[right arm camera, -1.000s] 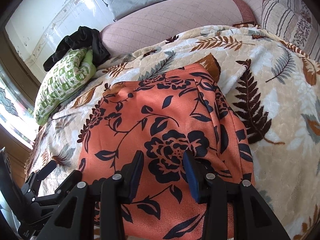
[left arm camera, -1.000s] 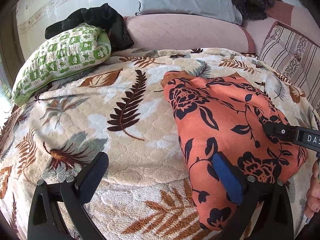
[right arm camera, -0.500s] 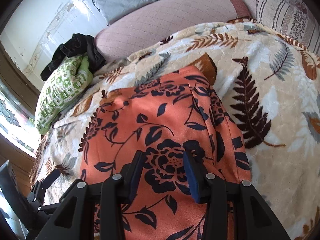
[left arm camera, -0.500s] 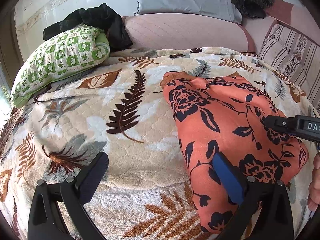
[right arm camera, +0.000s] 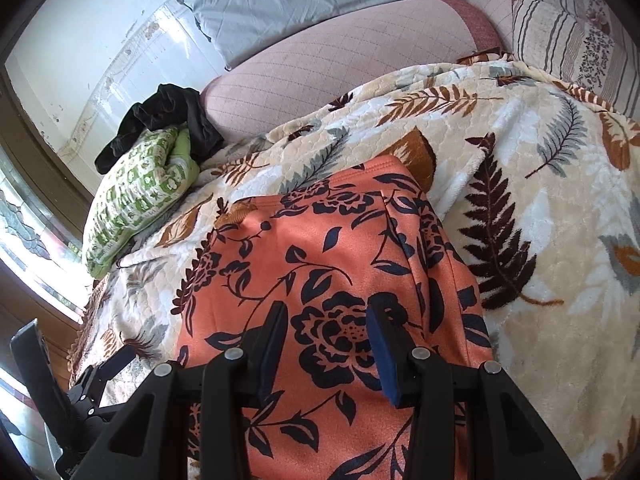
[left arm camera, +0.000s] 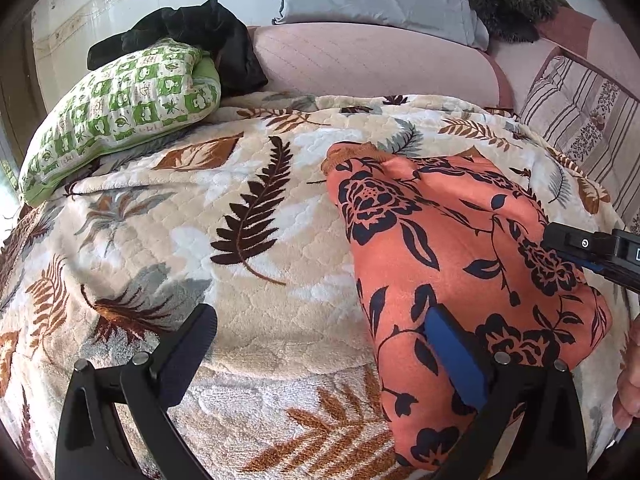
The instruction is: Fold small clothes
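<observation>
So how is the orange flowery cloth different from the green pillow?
The orange flowery cloth is thin and lies flat on the leaf blanket; the green pillow is puffy and sits further back at the blanket's edge. The cloth has dark blue flowers; the pillow has green and white squares. The cloth is right under the tools; the pillow is not. Both are soft.

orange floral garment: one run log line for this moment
orange floral garment flat on leaf blanket | left claw open | right claw open above it
</observation>
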`<state>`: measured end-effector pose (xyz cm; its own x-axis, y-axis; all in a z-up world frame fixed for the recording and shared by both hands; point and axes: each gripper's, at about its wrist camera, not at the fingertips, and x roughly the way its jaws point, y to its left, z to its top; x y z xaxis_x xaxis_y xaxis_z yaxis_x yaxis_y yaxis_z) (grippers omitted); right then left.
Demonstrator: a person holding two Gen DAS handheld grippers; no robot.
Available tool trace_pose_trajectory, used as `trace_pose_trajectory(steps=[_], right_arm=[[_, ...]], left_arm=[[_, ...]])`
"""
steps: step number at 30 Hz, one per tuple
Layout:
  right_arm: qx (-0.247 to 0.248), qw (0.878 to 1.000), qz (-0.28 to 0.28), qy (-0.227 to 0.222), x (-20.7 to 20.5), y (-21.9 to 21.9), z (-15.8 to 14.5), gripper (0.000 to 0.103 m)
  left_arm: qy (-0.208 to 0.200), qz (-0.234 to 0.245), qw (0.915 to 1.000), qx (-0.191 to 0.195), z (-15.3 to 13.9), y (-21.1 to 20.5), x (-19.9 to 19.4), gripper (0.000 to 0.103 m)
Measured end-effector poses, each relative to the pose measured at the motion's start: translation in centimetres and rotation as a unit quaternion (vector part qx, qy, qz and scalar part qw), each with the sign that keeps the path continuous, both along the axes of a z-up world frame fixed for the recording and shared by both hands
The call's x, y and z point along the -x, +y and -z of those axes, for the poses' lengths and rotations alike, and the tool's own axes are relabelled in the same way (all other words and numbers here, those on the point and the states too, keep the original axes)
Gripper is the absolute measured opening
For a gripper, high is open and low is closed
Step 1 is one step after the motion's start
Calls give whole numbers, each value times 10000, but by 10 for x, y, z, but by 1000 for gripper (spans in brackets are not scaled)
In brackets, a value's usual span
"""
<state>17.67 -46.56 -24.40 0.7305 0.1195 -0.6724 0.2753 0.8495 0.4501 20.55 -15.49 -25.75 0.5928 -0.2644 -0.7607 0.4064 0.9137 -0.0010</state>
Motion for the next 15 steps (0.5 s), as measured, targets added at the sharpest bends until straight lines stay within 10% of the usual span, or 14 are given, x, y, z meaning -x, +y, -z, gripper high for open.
trace_pose_trajectory(steps=[15], right_arm=[[228,9989,-170,381,-29,27,1,46]], left_arm=[[483,-84,9985,237,7,13,-11,103]])
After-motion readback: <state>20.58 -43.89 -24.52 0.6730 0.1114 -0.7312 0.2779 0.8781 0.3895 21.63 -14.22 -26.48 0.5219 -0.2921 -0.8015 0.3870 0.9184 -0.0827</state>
